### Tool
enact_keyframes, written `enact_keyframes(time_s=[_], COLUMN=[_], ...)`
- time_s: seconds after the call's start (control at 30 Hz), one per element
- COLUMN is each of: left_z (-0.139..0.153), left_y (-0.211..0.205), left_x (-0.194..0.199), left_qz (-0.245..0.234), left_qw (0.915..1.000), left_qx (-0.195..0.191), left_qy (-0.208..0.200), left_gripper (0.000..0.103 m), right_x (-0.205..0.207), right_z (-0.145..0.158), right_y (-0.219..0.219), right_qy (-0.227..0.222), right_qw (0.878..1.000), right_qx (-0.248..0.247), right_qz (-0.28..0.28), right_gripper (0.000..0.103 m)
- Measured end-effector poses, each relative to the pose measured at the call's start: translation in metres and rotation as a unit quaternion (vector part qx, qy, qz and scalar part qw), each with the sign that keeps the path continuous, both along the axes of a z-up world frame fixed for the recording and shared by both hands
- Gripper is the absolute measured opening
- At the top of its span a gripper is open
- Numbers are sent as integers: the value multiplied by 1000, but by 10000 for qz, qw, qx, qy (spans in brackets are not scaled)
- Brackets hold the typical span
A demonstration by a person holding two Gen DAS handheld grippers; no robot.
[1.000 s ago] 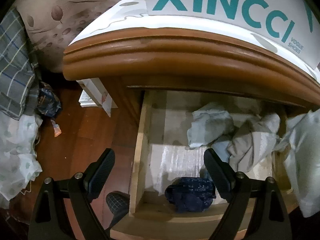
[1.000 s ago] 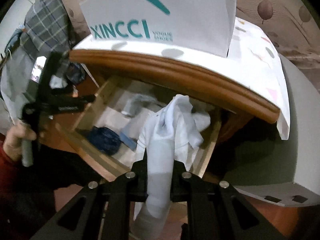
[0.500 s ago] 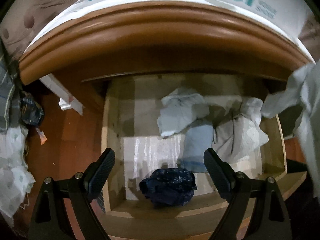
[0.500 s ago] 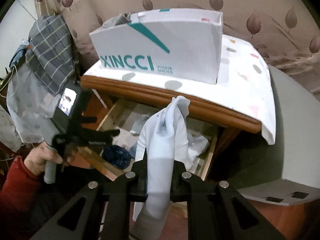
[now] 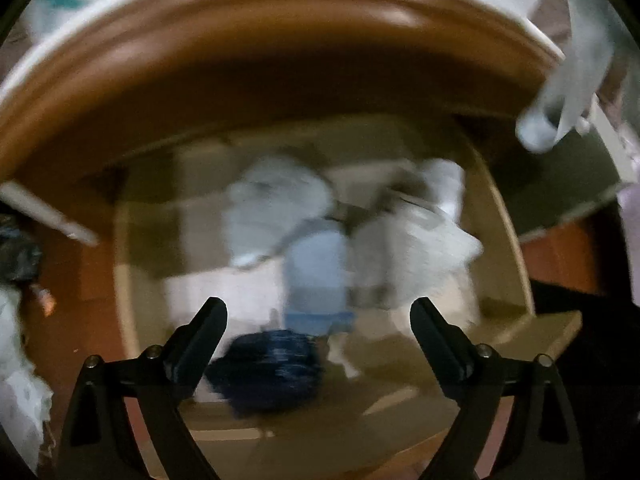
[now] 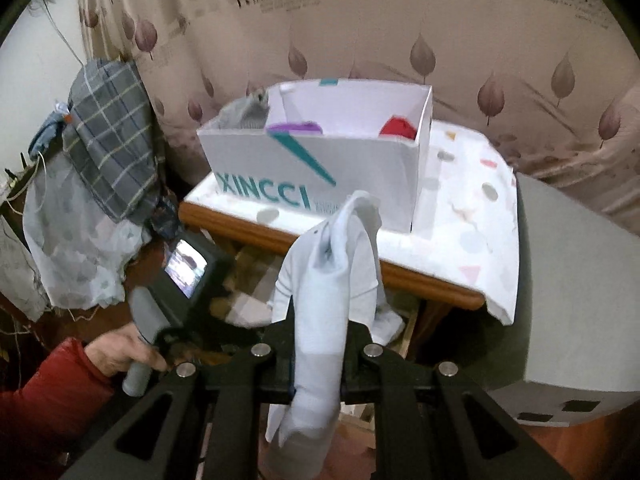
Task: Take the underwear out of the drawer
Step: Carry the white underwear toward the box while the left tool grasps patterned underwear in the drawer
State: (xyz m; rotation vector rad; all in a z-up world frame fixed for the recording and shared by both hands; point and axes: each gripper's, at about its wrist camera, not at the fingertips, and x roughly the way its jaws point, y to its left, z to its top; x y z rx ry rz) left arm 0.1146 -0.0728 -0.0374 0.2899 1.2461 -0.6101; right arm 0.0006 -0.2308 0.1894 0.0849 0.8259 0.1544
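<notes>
My right gripper [image 6: 318,364] clamps pale underwear [image 6: 332,280], hiding the drawer [image 5: 516,248]; my left gripper [image 5: 318,316] is opening, empty, over blurred clothes [image 5: 316,264].

soft pale cloth underwear [image 6: 320,304]; glossy brown wood nightstand [image 5: 248,64]; matt white cardboard box [image 6: 320,164].

Left claw [image 5: 318,316] opening over drawer [image 5: 516,240]; dark blue underwear [image 5: 266,368] below.

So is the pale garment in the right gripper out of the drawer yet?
Out: the pale garment hangs clamped in the right gripper, lifted above the open drawer.
</notes>
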Motion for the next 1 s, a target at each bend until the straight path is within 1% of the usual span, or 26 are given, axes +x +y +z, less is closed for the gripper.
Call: enact_keyframes(time_s=[0.07, 0.23, 0.33, 0.4, 0.43, 0.47, 0.57, 0.63, 0.7, 0.73, 0.8, 0.83, 0.87, 0.9, 0.93, 0.97, 1.0], left_z=[-10, -31, -46, -55, -60, -61, -57, -58, -60, -61, -64, -65, -68, -71, -75, -77, -80], left_y=[-16, -51, -66, -73, -78, -80, -85, -89, -94, -98, -107, -111, -114, -117, -119, -121, -122], left_x=[3, 7, 7, 6, 6, 6, 14, 21, 25, 23, 15, 12, 9, 7, 5, 4, 2], left_qz=[-231, -625, -799, -886, -918, -925, -805, -683, -593, -601, -781, -801, -767, -736, -693, -678, -662], left_qw=[9994, 9964, 9935, 9918, 9899, 9894, 9906, 9903, 9896, 9892, 9890, 9895, 9892, 9883, 9879, 9876, 9869], left_qx=[-12, 303, 394, 584, 720, 737, 569, 560, 563, 596, 686, 742, 825, 885, 807, 752, 710], left_qy=[259, 492, 713, 716, 805, 844, 952, 1075, 1187, 1197, 1055, 948, 940, 999, 1133, 1197, 1290], left_gripper=[92, 92, 93, 93, 93, 93, 95, 95, 97, 98, 99, 99, 99, 98, 95, 83, 69], right_x=[-2, -7, -7, -5, -5, -3, 1, 5, 7, 8, 9, 9, 9, 9, 9, 8, 8], right_z=[10, 34, 49, 56, 58, 60, 61, 57, 54, 53, 51, 52, 52, 53, 53, 53, 52], right_y=[-3, -9, -14, -14, -14, -14, -13, -14, -14, -15, -16, -16, -16, -17, -18, -18, -18], right_qy=[-103, -328, -481, -569, -584, -598, -614, -608, -587, -575, -555, -564, -562, -584, -585, -573, -553], right_qw=[9999, 9994, 9987, 9982, 9982, 9981, 9981, 9980, 9981, 9981, 9982, 9982, 9982, 9981, 9981, 9982, 9983], right_qx=[49, 76, 51, 32, 36, 15, 37, 106, 116, 128, 106, 91, 82, 69, 82, 105, 106], right_qz=[-24, -82, -135, -158, -137, -114, -92, -112, -159, -178, -183, -183, -170, -183, -179, -169, -172], right_gripper=[13, 13, 13, 13, 13, 13, 13, 13, 13, 13, 13, 13, 13, 13, 13, 13, 13])
